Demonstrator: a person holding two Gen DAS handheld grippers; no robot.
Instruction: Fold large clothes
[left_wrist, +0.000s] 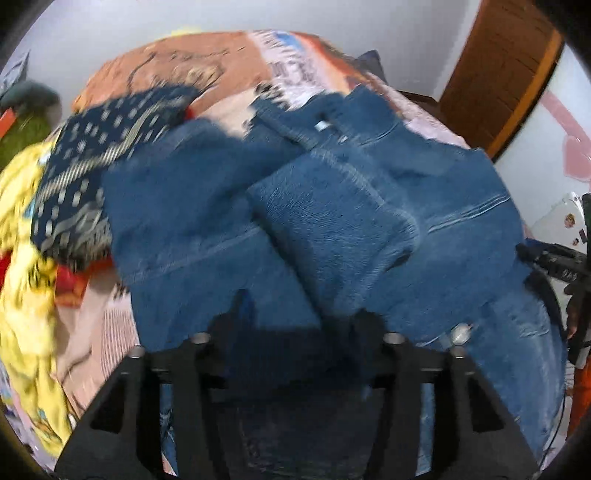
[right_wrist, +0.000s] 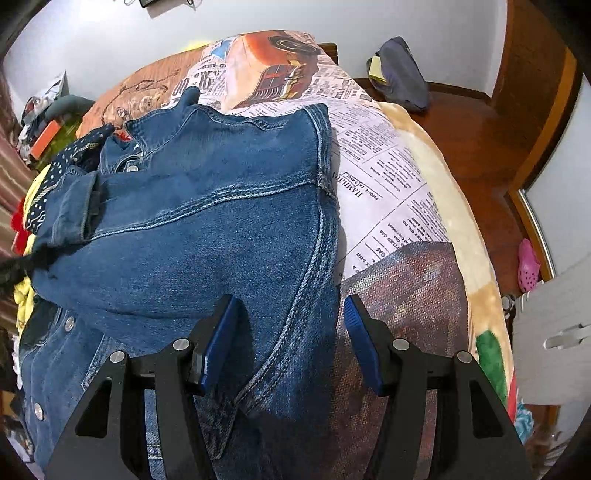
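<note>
A blue denim jacket (right_wrist: 207, 225) lies spread on the bed, partly folded, with one sleeve cuff (right_wrist: 77, 206) laid across its left side. In the blurred left wrist view the jacket (left_wrist: 332, 229) fills the middle, the sleeve folded over it. My left gripper (left_wrist: 301, 314) hovers just over the denim with its jaws apart; the fingers look dark and nothing shows between them. My right gripper (right_wrist: 291, 321) is open, blue pads wide apart, straddling the jacket's right side seam near the hem.
The bed carries a newspaper-print blanket (right_wrist: 388, 177). A pile of yellow, navy dotted and red clothes (left_wrist: 44, 206) lies at the bed's left. A wooden floor (right_wrist: 476, 136), a dark bag (right_wrist: 402, 74) and a pink shoe (right_wrist: 528, 266) are to the right.
</note>
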